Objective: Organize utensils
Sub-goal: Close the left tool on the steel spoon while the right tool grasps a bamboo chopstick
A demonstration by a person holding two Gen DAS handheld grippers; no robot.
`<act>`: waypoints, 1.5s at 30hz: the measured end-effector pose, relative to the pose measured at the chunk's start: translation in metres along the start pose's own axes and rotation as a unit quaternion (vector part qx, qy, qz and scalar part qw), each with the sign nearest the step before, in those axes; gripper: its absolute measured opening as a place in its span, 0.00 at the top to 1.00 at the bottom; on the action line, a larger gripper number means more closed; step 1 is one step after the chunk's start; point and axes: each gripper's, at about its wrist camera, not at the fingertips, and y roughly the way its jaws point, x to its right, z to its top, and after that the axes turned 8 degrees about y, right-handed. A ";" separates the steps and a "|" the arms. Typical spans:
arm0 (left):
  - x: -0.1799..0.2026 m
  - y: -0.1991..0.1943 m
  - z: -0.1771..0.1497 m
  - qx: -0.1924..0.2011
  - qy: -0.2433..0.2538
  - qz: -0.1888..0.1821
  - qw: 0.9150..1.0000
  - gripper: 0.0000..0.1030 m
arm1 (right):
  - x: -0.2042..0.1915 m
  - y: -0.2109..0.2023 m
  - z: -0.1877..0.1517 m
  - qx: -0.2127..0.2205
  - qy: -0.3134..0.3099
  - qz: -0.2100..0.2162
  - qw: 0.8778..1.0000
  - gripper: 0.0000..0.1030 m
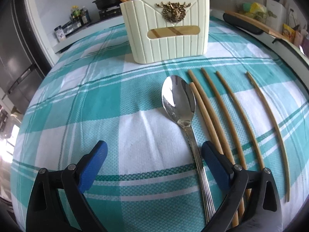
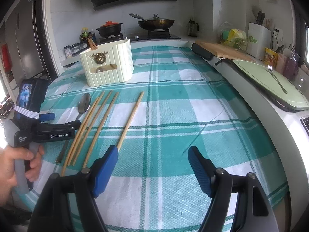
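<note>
One thin, stiff, slippery polished steel spoon [image 1: 178, 104] lying flat between the spread left gripper [image 1: 154, 166] pads, best pinched at its ridged handle.

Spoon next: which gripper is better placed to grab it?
Left. Its open gripper already straddles the spoon handle. The right gripper sits open beyond the chopsticks, farther away.
</note>
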 end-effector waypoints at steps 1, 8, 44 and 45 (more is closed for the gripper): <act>-0.002 0.001 0.000 -0.001 -0.006 0.001 1.000 0.04 | 0.000 0.002 0.002 -0.003 -0.001 0.002 1.000 0.26; -0.010 0.004 -0.002 -0.007 -0.025 -0.012 1.000 0.04 | -0.018 0.039 0.027 -0.057 0.000 0.042 0.998 0.26; 0.009 0.015 0.024 0.001 0.093 -0.020 0.995 0.10 | -0.044 0.105 0.034 -0.124 -0.075 0.001 0.990 0.60; 0.010 0.017 0.027 0.000 0.091 -0.019 0.996 0.12 | -0.044 0.106 0.035 -0.124 -0.075 0.001 0.989 0.60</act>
